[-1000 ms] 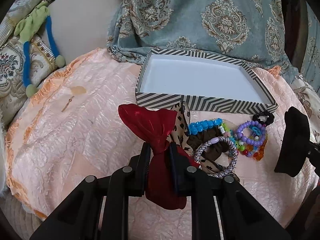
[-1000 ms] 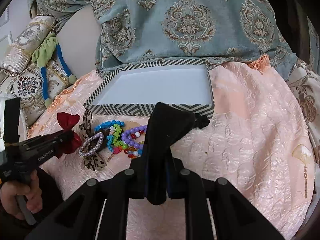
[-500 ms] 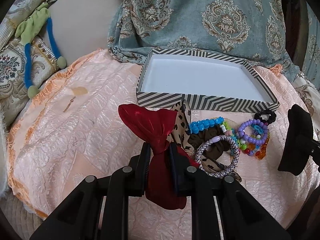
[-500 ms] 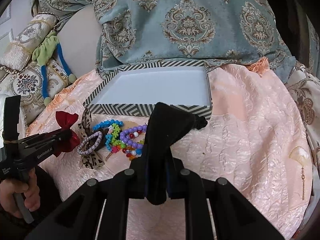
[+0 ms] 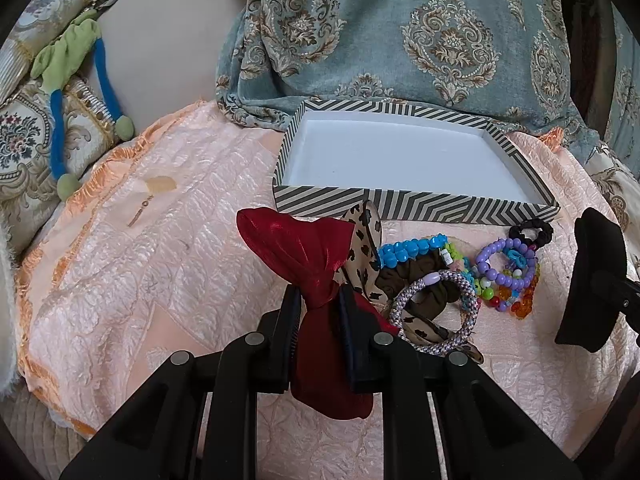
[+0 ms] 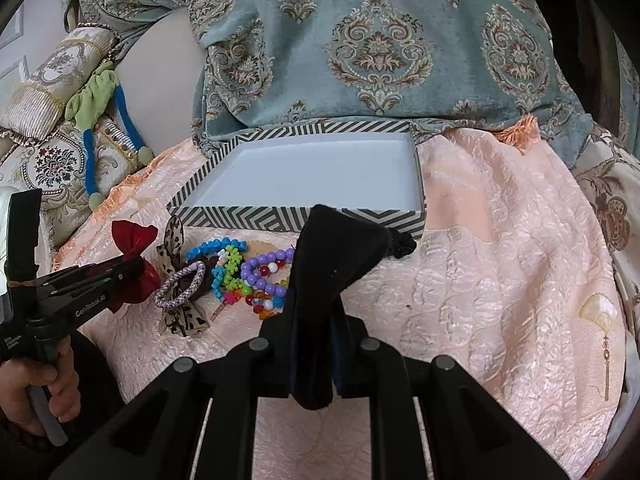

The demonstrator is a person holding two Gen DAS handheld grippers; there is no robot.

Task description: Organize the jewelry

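The left gripper (image 5: 320, 300) sits low in the centre of its own view, angled downward, its jaws pinched tight on a red bow (image 5: 304, 256). The right gripper (image 6: 316, 320) is angled down likewise, clamped on a black bow (image 6: 340, 248). At lower left of the right view, a hand (image 6: 36, 392) grasps the left gripper's handle.

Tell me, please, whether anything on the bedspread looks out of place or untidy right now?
Yes: the bracelets and hair ties lie in a tangled heap on the peach bedspread in front of the striped box, overlapping one another, while the box holds nothing. A small yellowish stain also marks the bedspread left of the box.
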